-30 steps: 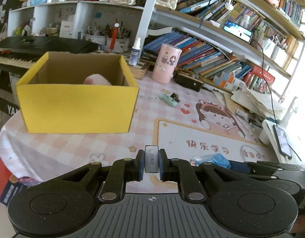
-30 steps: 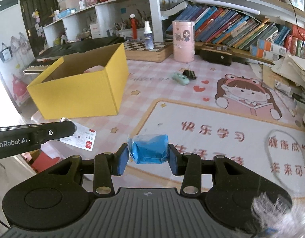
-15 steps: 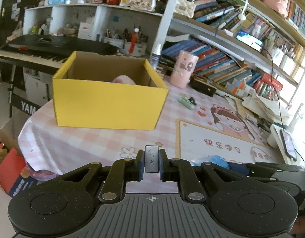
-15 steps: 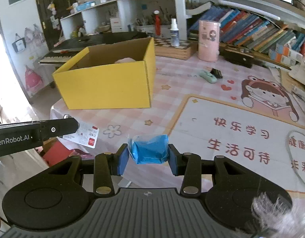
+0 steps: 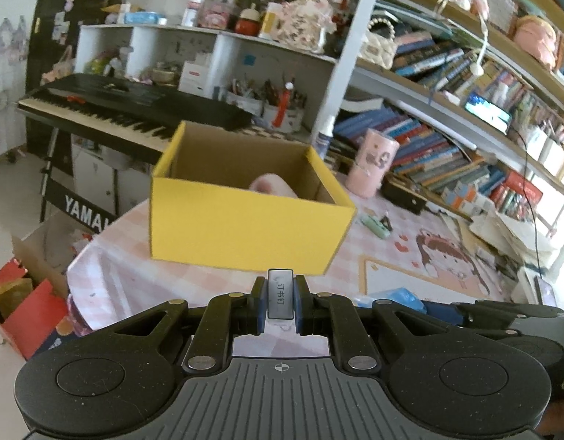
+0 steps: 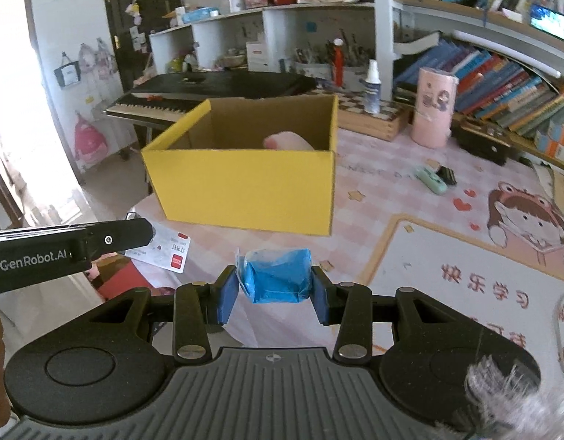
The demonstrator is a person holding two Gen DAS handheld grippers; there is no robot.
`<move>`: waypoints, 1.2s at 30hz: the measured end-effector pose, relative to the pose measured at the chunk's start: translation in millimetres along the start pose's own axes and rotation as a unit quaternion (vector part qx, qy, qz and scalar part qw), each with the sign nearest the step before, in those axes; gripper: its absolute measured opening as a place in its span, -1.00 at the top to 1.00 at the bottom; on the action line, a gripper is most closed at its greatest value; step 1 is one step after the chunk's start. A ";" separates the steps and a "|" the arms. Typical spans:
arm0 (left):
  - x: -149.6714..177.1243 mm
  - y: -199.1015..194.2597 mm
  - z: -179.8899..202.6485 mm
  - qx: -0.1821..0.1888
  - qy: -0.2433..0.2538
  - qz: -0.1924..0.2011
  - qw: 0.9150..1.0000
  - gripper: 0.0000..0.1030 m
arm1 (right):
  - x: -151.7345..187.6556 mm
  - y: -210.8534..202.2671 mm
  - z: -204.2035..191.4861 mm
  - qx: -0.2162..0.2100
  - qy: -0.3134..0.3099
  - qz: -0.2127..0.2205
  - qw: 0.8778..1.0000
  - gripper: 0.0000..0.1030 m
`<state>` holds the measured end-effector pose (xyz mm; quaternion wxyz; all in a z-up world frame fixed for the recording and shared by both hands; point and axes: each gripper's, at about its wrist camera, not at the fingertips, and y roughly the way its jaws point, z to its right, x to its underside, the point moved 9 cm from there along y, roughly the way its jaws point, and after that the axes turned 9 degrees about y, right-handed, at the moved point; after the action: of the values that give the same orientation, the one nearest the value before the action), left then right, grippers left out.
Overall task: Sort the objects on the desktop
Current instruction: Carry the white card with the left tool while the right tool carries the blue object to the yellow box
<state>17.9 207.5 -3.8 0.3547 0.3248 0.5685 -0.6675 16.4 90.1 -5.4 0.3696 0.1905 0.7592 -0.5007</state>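
A yellow cardboard box (image 5: 245, 227) stands open on the pink checked table, with a pink soft thing (image 5: 270, 185) inside. My left gripper (image 5: 280, 299) is shut on a small white staples box (image 5: 280, 293), held just in front of the yellow box's near wall. In the right wrist view the yellow box (image 6: 245, 183) sits ahead. My right gripper (image 6: 274, 289) is shut on a blue plastic-wrapped packet (image 6: 276, 278). The left gripper (image 6: 135, 234) comes in from the left edge there, and the staples box (image 6: 164, 251) shows its red label. In the left wrist view the blue packet (image 5: 395, 299) lies lower right.
A pink cylinder (image 6: 434, 110), a spray bottle (image 6: 371, 86), a wooden chessboard case (image 6: 373, 117), a mint green item (image 6: 430, 179) and a black clip (image 6: 447, 174) sit behind and right of the box. A piano keyboard (image 5: 116, 106) stands beyond the table edge. Red boxes (image 5: 25, 311) lie on the floor.
Both grippers have swung left and slightly up, so the yellow box has shifted from the left toward the middle of both views. Each still holds its item.
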 end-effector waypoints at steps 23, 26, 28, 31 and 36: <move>-67.4 28.2 -40.8 -0.055 -0.021 0.058 0.997 0.75 | -93.4 39.8 -32.6 -0.066 -0.038 0.039 0.996 0.24; -76.7 42.4 -42.9 -0.059 -0.021 0.057 0.996 0.75 | -108.4 51.4 -29.0 -0.070 -0.041 0.042 0.996 0.24; -82.6 53.5 -44.1 -0.063 -0.019 0.056 0.996 0.75 | -117.3 58.7 -25.2 -0.071 -0.042 0.044 0.996 0.24; -89.7 71.6 -46.5 -0.068 -0.018 0.051 0.996 0.75 | -127.0 71.0 -16.6 -0.070 -0.043 0.042 0.996 0.24; -92.9 99.7 -49.6 -0.077 -0.020 0.033 0.996 0.75 | -134.3 96.1 -5.8 -0.069 -0.053 0.025 0.996 0.24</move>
<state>153.4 256.1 14.3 0.4121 0.3013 0.6002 -0.6158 165.5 147.1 37.4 0.4337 0.1567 0.7666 -0.4469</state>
